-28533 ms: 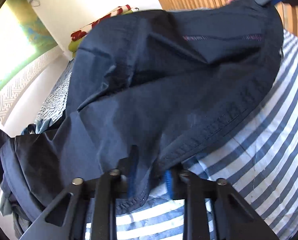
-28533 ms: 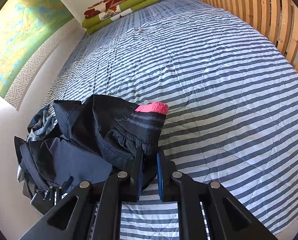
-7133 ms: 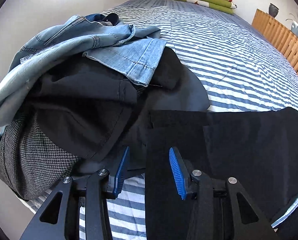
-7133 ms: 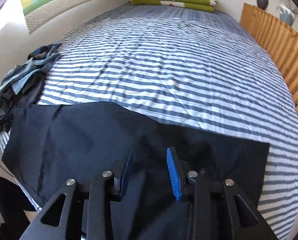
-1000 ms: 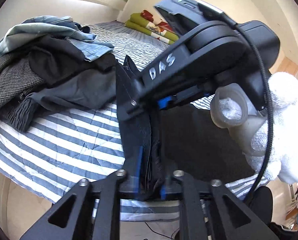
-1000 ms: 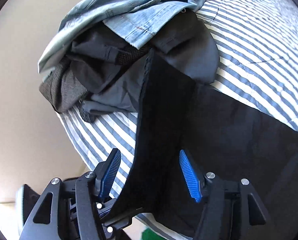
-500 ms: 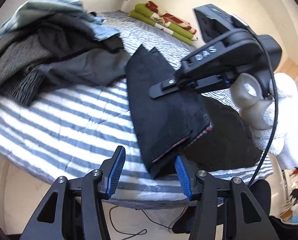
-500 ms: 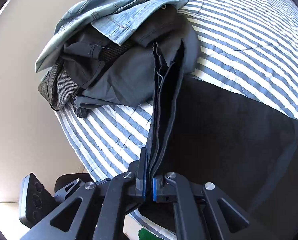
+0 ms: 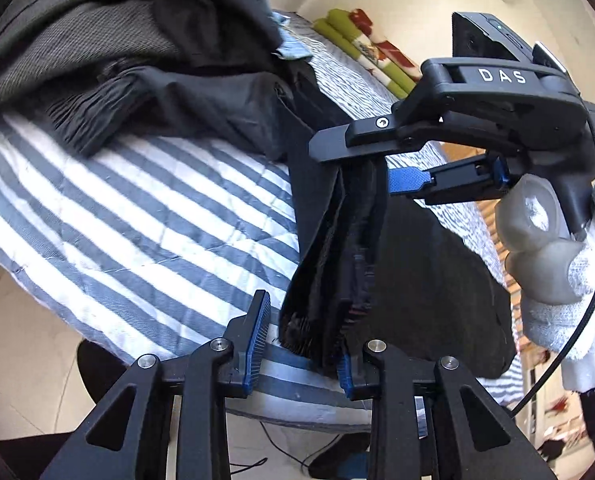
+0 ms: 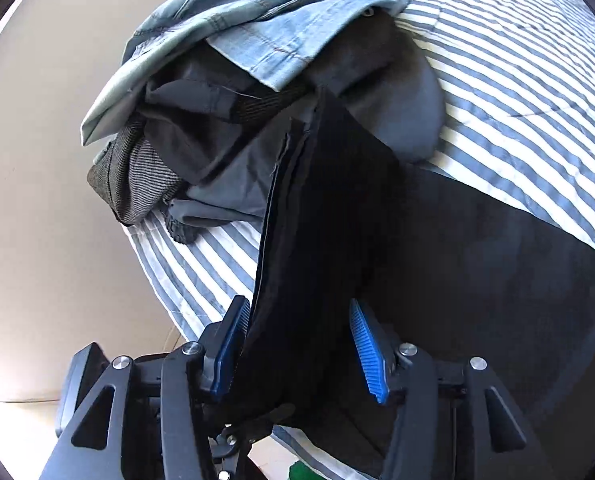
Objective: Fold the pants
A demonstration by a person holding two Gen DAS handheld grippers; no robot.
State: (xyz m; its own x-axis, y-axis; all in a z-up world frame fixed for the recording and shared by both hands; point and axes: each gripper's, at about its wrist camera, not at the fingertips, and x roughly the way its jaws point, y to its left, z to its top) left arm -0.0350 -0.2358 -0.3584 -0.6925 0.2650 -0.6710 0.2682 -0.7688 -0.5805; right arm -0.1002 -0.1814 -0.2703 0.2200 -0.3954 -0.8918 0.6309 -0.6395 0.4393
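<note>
- The bed [image 9: 145,216], spread with a blue-and-white striped cover, runs out under and ahead of both claws, its near edge just below the left one.
- The dark pants [image 10: 477,264] lie mostly flat on that cover, to the right of and beyond the right claw; one folded edge of them stands up in a vertical ridge that passes between the pads of both claws.
- A heap of other clothes [image 10: 225,92], pale blue denim on top of grey and houndstooth pieces, sits on the bed's corner ahead and to the left of the right claw, touching the far end of the raised fold.
- The right gripper [image 10: 299,346] has its jaws parted, having just been opening; the raised fold stands between them, brushing the left pad while the right pad stands clear of the cloth.
- In the left wrist view that same claw reaches in from the right above the fold, held by a hand [image 9: 557,280] in a white knit glove.
- The left gripper [image 9: 301,342] has just been closing its jaws, yet a gap still shows at the left pad; the layered bottom end of the fold hangs between them, resting against the right pad.
- Folded green and red bedding [image 9: 361,48] lies far ahead of the left claw by the wall.
</note>
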